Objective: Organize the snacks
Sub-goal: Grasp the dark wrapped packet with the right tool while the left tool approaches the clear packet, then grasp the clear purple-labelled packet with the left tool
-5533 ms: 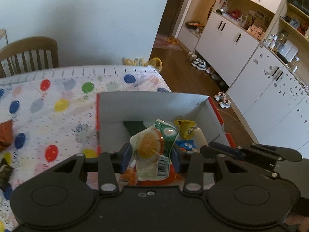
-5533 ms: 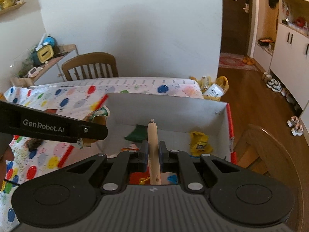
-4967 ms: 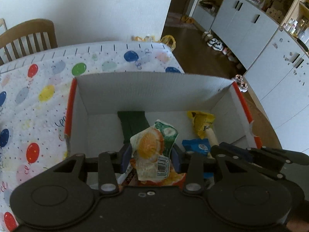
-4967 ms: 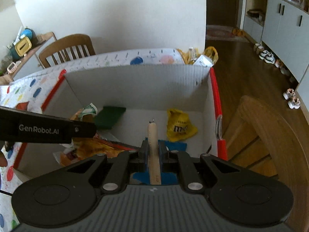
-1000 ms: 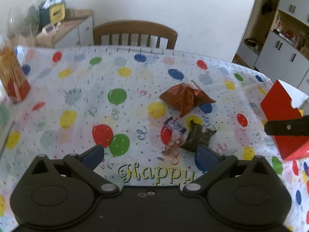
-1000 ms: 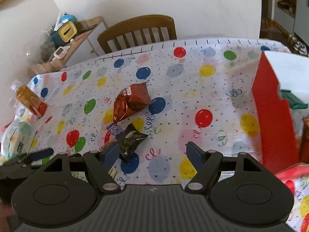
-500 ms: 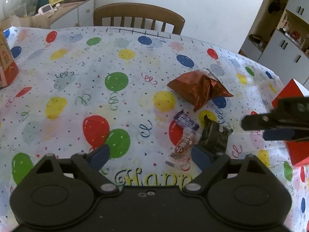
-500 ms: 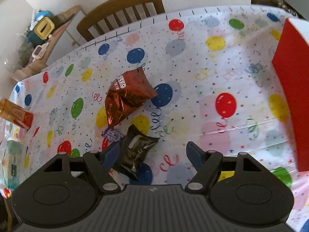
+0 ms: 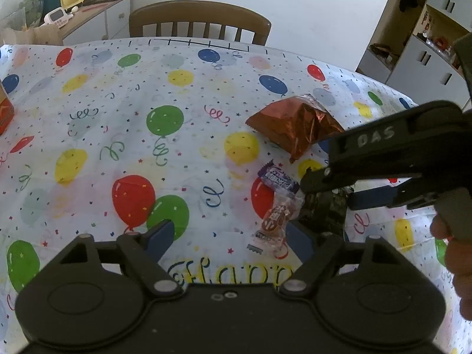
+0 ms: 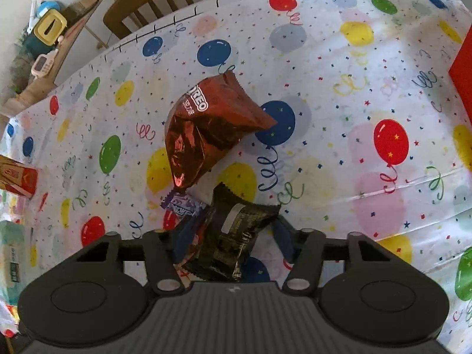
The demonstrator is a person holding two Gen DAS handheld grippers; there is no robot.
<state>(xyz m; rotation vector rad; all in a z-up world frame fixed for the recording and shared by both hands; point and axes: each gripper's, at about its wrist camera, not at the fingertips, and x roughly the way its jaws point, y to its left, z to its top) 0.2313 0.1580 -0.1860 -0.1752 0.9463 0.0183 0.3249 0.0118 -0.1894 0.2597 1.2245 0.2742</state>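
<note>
Right hand-held gripper point(image 10: 231, 240) closing astride black packet point(image 10: 236, 233)

candies point(image 9: 277, 197) between bag point(image 9: 295, 125) and packet point(image 10: 236, 236)

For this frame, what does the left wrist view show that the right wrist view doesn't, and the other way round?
Only the left wrist view: the right tongs seen from outside, closing around the dark packet, a hand at the edge, and white cupboards.

Only the right wrist view: the red box edge, and the brown bag's printed face.

Both: the balloon tablecloth, brown bag, purple candy, wooden chair and orange carton.
</note>
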